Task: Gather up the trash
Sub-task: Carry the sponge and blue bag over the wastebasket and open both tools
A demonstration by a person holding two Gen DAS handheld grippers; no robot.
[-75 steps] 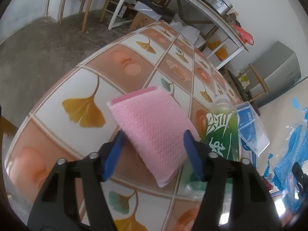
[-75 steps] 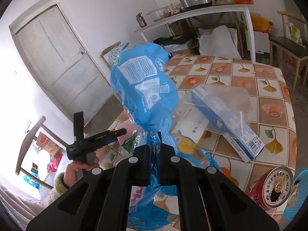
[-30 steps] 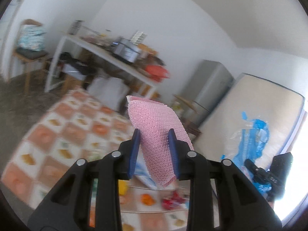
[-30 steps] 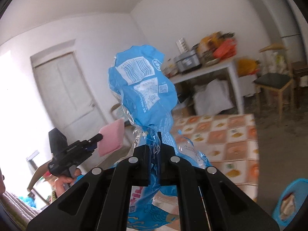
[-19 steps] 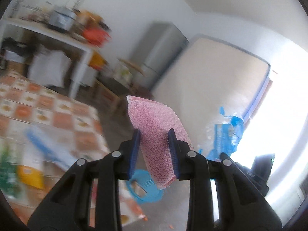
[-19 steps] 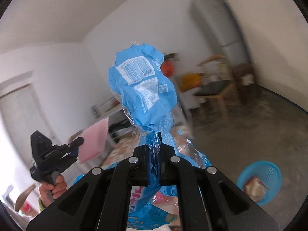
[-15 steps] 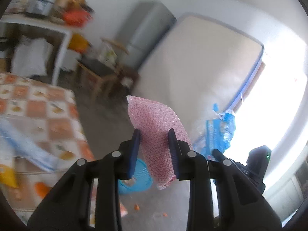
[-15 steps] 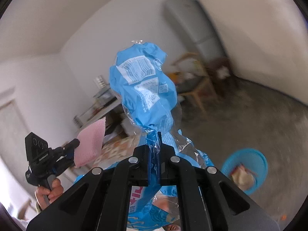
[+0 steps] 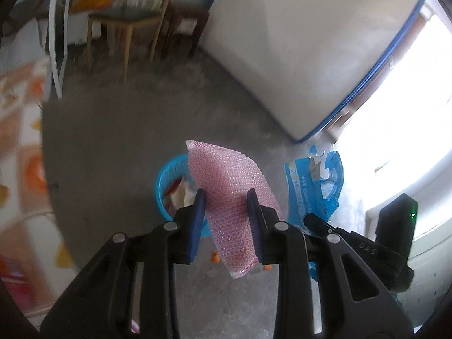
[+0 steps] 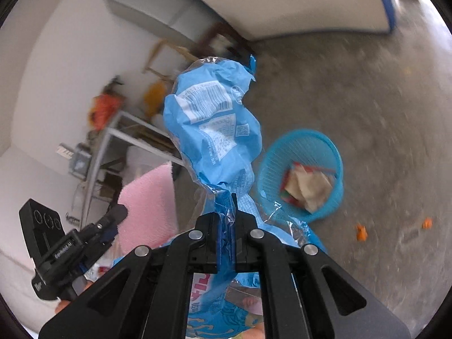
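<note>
Two fingers (image 9: 199, 207) pinch the pink sponge (image 9: 234, 197) between them.

Strong daylight comes from the window (image 9: 406, 130) to the right of the left gripper's fingers (image 9: 197, 220) and it is burnt out to pure white, while the concrete floor (image 9: 118, 141) beyond them is dimmer and has only soft shadows. Both fisheye views bend straight lines near the dark round edges. The things close to the fingers are sharp, but the patterned tablecloth (image 9: 19, 152) far to their left and the blue basket (image 10: 302, 152) to the right of the right gripper's fingers (image 10: 243, 231) are smeared by motion blur.
</note>
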